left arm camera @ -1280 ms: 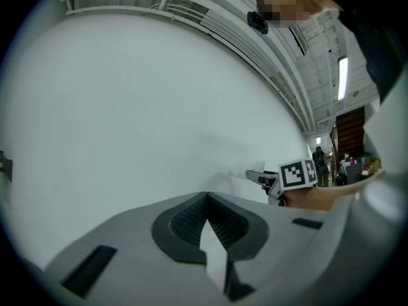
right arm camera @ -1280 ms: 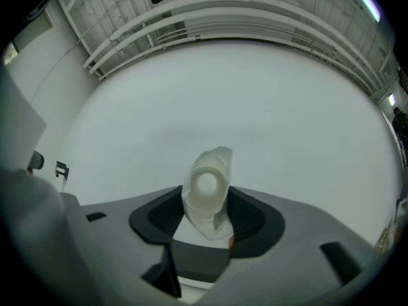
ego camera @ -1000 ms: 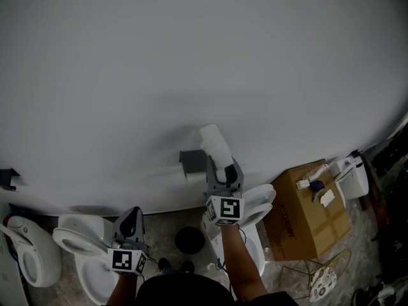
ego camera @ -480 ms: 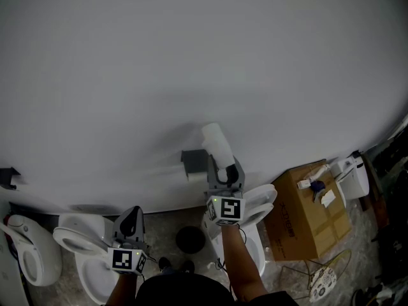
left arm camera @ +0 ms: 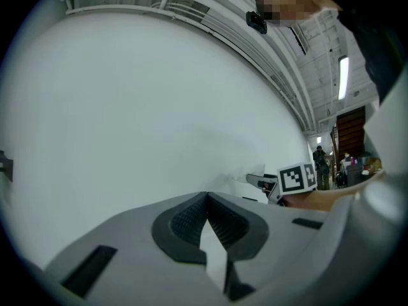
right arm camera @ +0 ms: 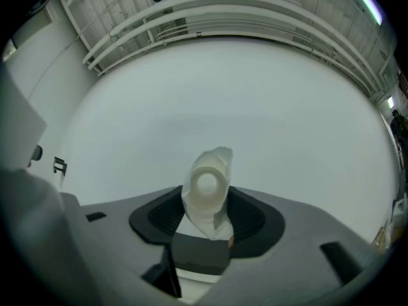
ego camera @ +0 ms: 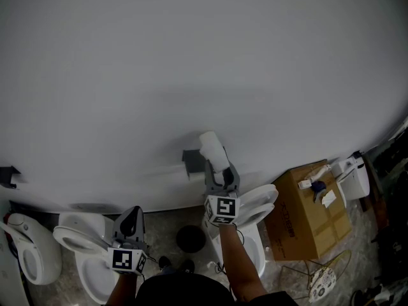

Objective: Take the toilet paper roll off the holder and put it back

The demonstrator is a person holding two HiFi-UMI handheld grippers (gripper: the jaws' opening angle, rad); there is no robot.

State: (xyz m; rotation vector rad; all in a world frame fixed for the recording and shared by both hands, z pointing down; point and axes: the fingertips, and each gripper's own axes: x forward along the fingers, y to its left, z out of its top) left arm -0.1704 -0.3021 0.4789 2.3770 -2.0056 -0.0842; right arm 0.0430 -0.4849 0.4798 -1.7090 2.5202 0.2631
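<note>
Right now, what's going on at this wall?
A person faces a plain white wall with a two-jaw gripper in each hand. The right gripper is clamped on a white toilet paper roll, holding it just beside the grey wall-mounted holder, not seated on it. The left gripper is shut and empty, held low near a white toilet.

I record a white wall point(ego camera: 191, 56) filling the upper frame, with a dark bracket point(ego camera: 7, 177) on it at the left edge. Lower left: two toilets side by side, one point(ego camera: 71, 240) right of the other point(ego camera: 29, 260). Lower centre: a third toilet point(ego camera: 262, 199), with a black round object point(ego camera: 190, 239) on the floor beside it. Lower right: a cardboard box point(ego camera: 306, 218) with small items on top.
</note>
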